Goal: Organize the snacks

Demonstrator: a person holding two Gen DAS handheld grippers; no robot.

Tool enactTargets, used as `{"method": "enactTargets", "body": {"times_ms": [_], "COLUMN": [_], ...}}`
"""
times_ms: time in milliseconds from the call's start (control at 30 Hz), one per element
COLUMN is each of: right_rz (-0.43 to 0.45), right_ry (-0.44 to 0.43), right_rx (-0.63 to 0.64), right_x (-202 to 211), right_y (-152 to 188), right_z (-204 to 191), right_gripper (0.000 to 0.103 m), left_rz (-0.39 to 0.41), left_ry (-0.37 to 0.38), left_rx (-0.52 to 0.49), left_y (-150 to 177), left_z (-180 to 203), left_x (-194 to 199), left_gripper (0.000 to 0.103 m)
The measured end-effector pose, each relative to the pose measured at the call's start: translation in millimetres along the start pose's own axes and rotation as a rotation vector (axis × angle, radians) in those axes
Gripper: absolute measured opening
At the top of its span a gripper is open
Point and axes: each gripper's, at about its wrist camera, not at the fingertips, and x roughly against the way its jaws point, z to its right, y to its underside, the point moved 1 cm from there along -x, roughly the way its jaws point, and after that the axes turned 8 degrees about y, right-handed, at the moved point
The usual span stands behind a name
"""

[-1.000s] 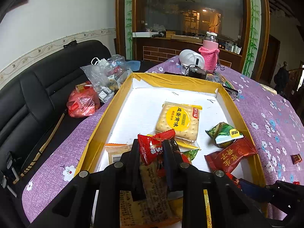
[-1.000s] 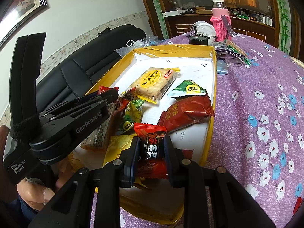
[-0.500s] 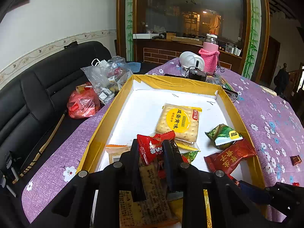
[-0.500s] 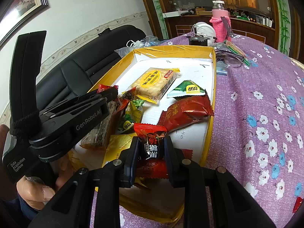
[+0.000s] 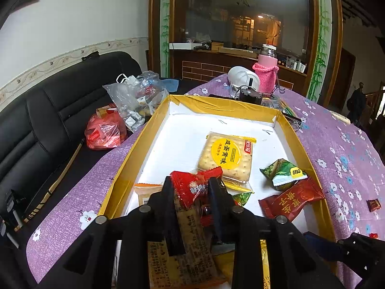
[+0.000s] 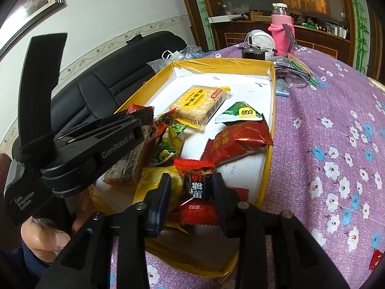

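A yellow-rimmed box [image 5: 134, 159] with a white floor holds a cracker pack [image 5: 226, 156], a green packet [image 5: 282, 173], a dark red packet [image 5: 291, 200] and a brown bar [image 5: 192, 240]. My left gripper [image 5: 192, 190] hangs over the box's near end. Its jaws are opening, and a small red candy [image 5: 190, 184] sits loosely between them. My right gripper [image 6: 191, 187] is over the box's near right corner [image 6: 270, 144]. Its jaws are opening around a red-and-black candy [image 6: 197, 187], with a gap at the left finger [image 6: 164, 190]. The candy rests on the snack pile.
A black sofa on the left carries a clear plastic bag [image 5: 137, 98] and a red bag [image 5: 103, 132]. Behind the box stand a pink bottle [image 5: 266, 74] and a white dome [image 5: 240, 77]. Loose candies [image 5: 373, 204] lie on the purple flowered cloth. A person's hand [image 6: 45, 236] holds the left gripper.
Both pairs of jaws have spread a little apart from their candies. The red-and-black candy has settled onto the pile. Neither hand has moved.
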Motion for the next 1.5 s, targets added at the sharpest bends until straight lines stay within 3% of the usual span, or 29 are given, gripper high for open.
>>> {"method": "enactTargets", "body": {"times_ms": [133,400,700,1100,1433,1500], "right_rz": [0.017,0.052,0.107,0.114,0.130,0.132], "right_ry": [0.023,0.050,0.131,0.114,0.104,0.126], "right_rx": [0.016,0.050,0.134,0.076,0.007,0.019], "right_x": [5.8,20.5,48.3,57.9,63.5,64.7], "right_y": [2.3,5.3,26.0,44.9,45.3,46.0], "right_z": [-2.6,-4.4,-1.6,20.3,34.2,32.6], "right_gripper": [0.058,0.068,0.082,0.089,0.093,0.093], "left_rz": [0.012,0.052,0.091,0.120,0.089,0.081], "left_ry": [0.001,-0.007,-0.017,-0.057,-0.175,-0.159], "left_rx": [0.006,0.005,-0.002,-0.057,-0.133,-0.140], "left_y": [-1.0,-0.2,0.4,4.9,13.6,14.9], "left_z": [-0.2,1.2,3.0,14.0,33.3,33.7], "left_x": [2.2,9.3,17.5,30.2,33.5,32.0], "left_gripper": [0.042,0.070,0.092,0.102,0.102,0.102]}}
